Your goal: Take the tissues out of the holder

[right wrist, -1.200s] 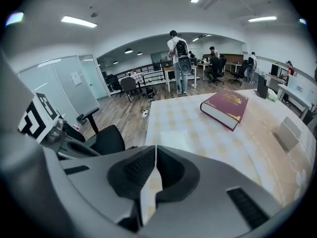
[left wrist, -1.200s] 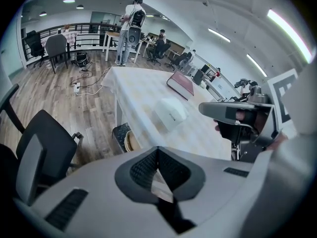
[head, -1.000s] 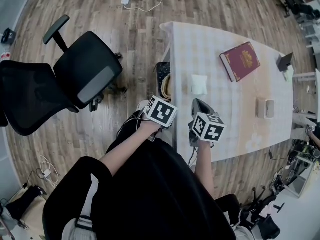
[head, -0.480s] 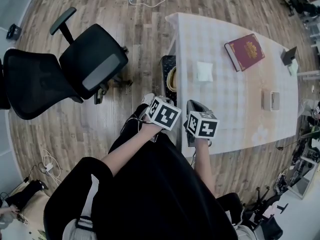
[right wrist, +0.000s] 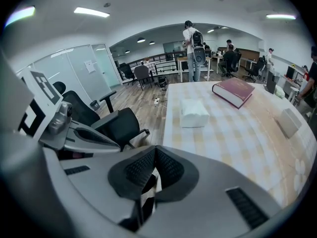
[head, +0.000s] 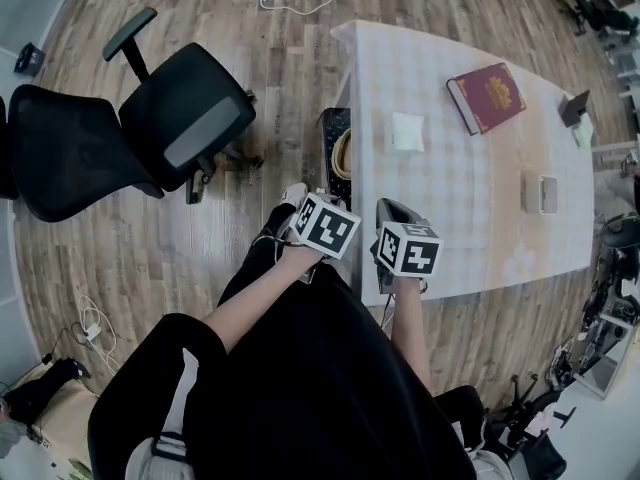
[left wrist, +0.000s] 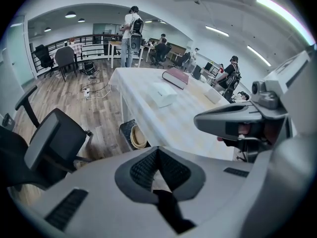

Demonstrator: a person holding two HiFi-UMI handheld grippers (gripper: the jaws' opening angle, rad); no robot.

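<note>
Your left gripper point(left wrist: 157, 152), right gripper point(right wrist: 155, 152) now farther from tissue holder point(head: 407, 131) than second ago. Fingers point(left wrist: 143, 168) of both clenched, empty. Tissue holder 12 o'clock on checked counter point(head: 470, 198), red book point(head: 487, 98) 1 o'clock, office chair point(head: 185, 118) 10 o'clock.

Bright, even office lighting from ceiling strip lamps point(right wrist: 91, 12), burnt out to white. Shadows on the floor point(head: 280, 78) beside the counter point(head: 440, 198) are soft. Fisheye distortion bows the floor planks. A dark vignette rings both gripper views, where the left tool point(left wrist: 157, 151) and right tool point(right wrist: 155, 152) sit near and out of focus.
</note>
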